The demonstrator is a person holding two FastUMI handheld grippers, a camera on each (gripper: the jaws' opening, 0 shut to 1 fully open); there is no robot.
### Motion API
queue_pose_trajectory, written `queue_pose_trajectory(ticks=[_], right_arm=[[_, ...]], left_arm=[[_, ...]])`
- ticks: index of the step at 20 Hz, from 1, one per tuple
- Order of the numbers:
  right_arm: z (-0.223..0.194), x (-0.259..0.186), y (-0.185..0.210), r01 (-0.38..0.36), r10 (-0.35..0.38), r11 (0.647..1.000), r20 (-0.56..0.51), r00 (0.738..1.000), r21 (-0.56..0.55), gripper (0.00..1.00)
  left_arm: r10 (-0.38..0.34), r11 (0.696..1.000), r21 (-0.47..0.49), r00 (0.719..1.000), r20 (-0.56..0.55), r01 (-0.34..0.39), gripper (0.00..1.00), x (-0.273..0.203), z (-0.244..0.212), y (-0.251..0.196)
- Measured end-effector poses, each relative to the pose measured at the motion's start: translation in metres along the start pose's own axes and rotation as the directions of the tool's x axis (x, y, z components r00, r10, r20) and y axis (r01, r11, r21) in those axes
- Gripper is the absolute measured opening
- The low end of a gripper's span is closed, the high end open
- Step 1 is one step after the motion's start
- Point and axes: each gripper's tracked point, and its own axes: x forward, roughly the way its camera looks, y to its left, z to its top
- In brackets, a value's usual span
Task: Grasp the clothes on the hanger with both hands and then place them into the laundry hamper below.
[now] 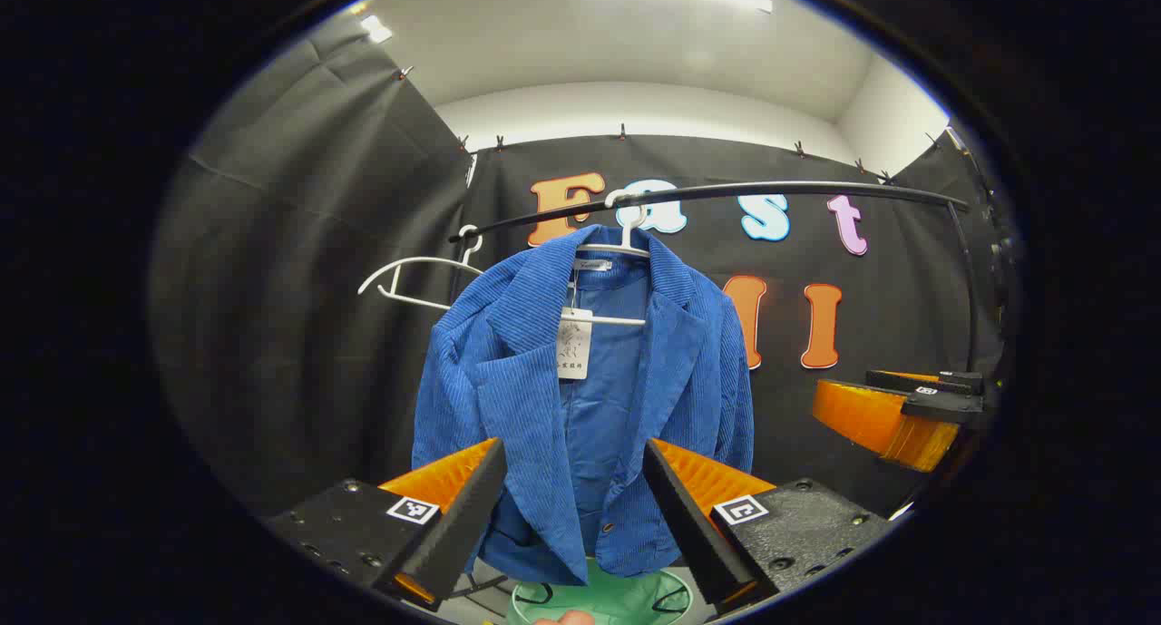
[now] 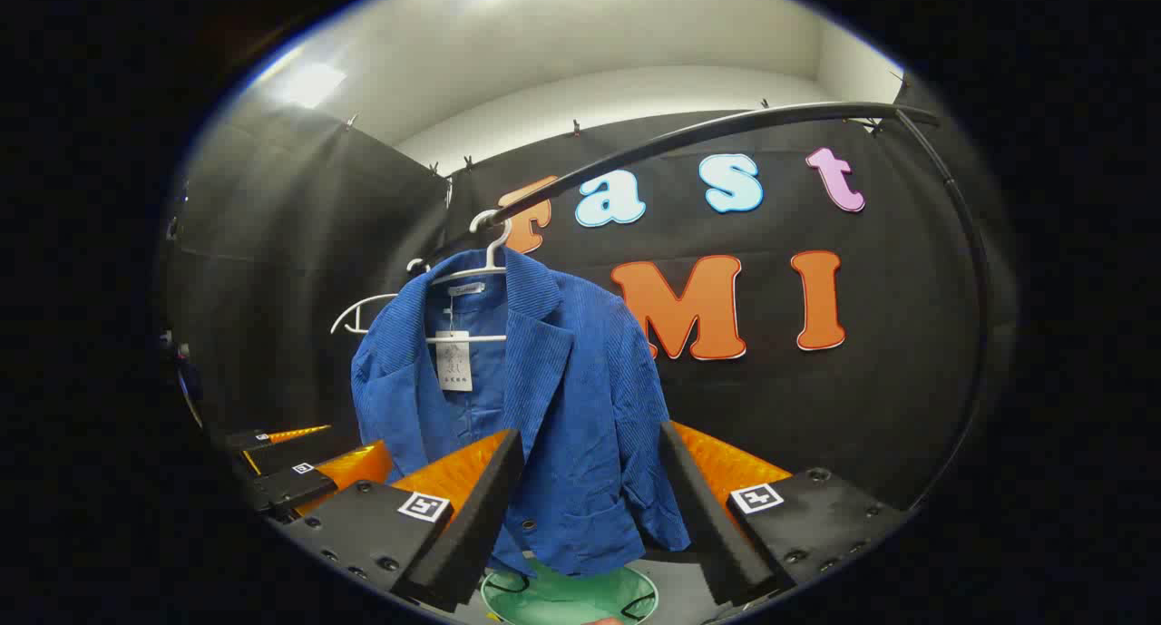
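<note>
Approaching | blue corduroy jacket hangs untouched on white hanger, over round green hamper | my left gripper and right gripper both spread wide | grasp, drop remain

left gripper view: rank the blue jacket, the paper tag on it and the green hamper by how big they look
1. blue jacket, by far the largest.
2. green hamper, though the jacket and the picture's edge hide much of it, so its full size is unsure.
3. paper tag, the smallest.
</note>
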Motion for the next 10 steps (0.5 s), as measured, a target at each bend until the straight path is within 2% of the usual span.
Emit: queue_pose_trajectory(ticks=[1,2,10], right_arm=[[-0.001,0.001,-0.002,-0.004,0.004,1.0,0.0,1.0,0.005,0.97],[0.0,0.002,-0.004,-0.006,0.006,1.0,-0.001,1.0,0.01,0.97],[-0.011,0.009,-0.007,-0.018,0.019,0.999,-0.02,1.0,0.042,0.97]], left_arm=[[0.002,1.0,0.004,1.0,0.004,-0.002,0.95,-0.001,0.001,-0.002],[-0.001,1.0,0.004,1.0,0.003,0.001,0.92,-0.002,0.002,-0.005],[0.016,1.0,0.009,1.0,0.01,-0.016,0.92,0.001,0.005,-0.006]])
